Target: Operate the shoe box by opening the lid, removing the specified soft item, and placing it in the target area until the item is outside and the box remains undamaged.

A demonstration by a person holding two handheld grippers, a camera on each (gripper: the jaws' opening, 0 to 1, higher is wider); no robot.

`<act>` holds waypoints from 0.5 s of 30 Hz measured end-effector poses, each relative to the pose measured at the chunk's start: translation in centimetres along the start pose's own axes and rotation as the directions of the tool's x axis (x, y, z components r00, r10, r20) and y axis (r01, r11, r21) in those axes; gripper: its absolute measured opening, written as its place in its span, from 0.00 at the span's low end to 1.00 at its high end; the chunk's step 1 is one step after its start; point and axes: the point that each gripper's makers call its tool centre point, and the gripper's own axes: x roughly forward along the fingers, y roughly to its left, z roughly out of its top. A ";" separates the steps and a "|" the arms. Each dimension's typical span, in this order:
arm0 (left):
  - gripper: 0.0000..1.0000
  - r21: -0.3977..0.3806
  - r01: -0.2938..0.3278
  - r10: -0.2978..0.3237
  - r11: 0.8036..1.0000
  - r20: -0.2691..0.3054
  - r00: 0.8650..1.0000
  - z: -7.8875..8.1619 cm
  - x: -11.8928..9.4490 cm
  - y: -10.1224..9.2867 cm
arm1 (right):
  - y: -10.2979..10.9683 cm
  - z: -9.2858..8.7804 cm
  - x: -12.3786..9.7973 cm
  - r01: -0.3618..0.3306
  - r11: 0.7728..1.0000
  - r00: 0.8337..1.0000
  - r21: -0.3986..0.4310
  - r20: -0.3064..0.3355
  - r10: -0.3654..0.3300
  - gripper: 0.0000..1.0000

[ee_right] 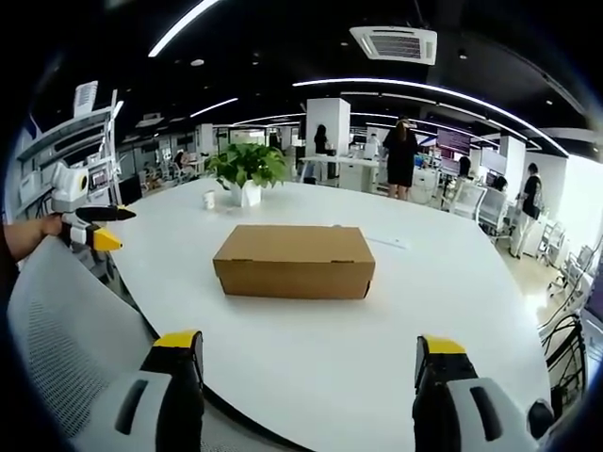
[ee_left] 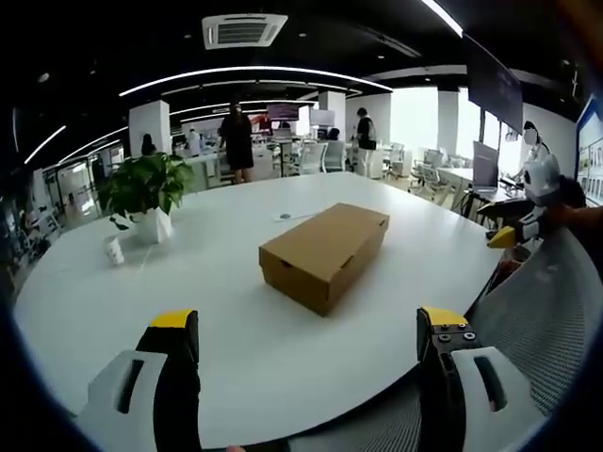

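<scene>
A closed brown cardboard shoe box point(ee_left: 325, 252) lies in the middle of a large white round table point(ee_left: 217, 311); its lid is down and nothing of its contents shows. My left gripper point(ee_left: 309, 353) stands open over the near table edge, short of the box. In the right gripper view the same box point(ee_right: 295, 261) sits ahead, and my right gripper point(ee_right: 308, 367) is open with nothing between its jaws. The right gripper point(ee_left: 528, 212) also shows at the right edge of the left gripper view, and the left gripper point(ee_right: 89, 226) at the left edge of the right gripper view, held by a hand.
A potted green plant point(ee_left: 146, 193) and a small white cup point(ee_left: 114, 250) stand at the table's far left. A grey mesh chair back point(ee_right: 66, 330) rises beside the near table edge. Several people point(ee_left: 236, 141) stand among desks and chairs in the office behind.
</scene>
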 end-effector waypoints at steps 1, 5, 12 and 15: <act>1.00 0.001 0.002 -0.002 1.000 -0.003 1.000 0.0 0.0 0.0 | 0.0 0.0 0.0 0.001 1.000 1.000 0.000 -0.001 -0.001 0.93; 1.00 0.003 0.008 -0.008 1.000 -0.013 1.000 -0.1 0.2 -0.2 | 0.0 0.0 0.0 0.001 1.000 1.000 0.000 -0.002 -0.001 0.93; 1.00 0.009 -0.003 0.003 1.000 -0.032 0.999 -0.3 0.2 -0.2 | -0.2 0.3 -0.1 0.010 1.000 1.000 0.000 0.007 -0.010 0.93; 1.00 -0.005 0.003 -0.003 1.000 -0.029 1.000 -0.2 0.2 -0.3 | 0.0 0.4 0.0 0.006 1.000 1.000 -0.006 0.007 -0.006 0.93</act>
